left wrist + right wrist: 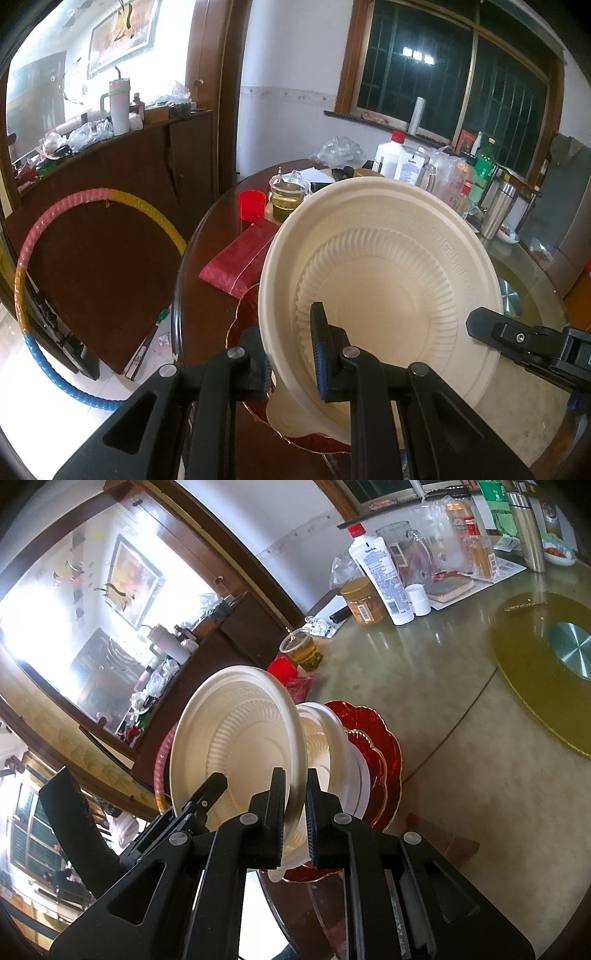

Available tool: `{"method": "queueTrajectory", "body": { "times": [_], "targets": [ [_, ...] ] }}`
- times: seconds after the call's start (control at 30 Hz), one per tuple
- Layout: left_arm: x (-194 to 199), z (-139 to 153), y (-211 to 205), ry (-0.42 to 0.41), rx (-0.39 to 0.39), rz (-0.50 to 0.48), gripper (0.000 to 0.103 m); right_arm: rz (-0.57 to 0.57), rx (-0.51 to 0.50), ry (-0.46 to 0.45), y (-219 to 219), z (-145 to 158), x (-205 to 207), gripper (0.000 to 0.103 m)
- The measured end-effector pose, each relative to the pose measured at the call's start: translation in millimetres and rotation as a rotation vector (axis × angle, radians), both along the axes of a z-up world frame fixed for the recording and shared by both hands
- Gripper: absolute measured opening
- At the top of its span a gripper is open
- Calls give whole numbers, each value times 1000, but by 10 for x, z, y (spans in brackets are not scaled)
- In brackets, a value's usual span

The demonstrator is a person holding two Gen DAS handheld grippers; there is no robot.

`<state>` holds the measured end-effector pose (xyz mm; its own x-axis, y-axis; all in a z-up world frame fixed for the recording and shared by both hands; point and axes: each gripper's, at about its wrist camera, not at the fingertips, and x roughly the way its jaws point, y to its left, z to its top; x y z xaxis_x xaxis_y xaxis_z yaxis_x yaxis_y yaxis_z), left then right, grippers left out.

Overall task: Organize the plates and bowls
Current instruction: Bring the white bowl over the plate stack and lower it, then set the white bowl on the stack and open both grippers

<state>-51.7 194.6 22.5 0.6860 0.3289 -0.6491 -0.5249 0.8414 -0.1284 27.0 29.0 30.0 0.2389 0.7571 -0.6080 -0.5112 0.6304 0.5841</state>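
Note:
A cream plate [384, 280] with a ribbed well is held tilted on edge above the table. My left gripper [291, 354] is shut on its near left rim. My right gripper [295, 808] is shut on the same plate [236, 746] at its other rim; it shows in the left wrist view [491, 326] at the plate's right edge. Under and behind the plate sits a cream bowl [332, 746] on a white plate, on red gold-rimmed plates [384, 753], stacked at the table's near edge.
A round glass-topped table [424, 686] carries a gold turntable [535, 686], a red packet [240, 258], a red cup [252, 205], a glass of tea [286, 197] and several bottles and jars [384, 579] at the back. A hoop [33, 258] leans on a wooden sideboard at left.

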Motion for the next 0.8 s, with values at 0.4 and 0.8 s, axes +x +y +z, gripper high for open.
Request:
{"method": "queueTrajectory", "body": {
  "times": [0.4,0.8],
  "targets": [
    [18,-54,37,21,-22,-11,17,-4,-23,7,25,-38,27,10],
    [63,-108,70,42,-40,-22,18,-11,-72,14,78,-40,70,10]
  ]
}}
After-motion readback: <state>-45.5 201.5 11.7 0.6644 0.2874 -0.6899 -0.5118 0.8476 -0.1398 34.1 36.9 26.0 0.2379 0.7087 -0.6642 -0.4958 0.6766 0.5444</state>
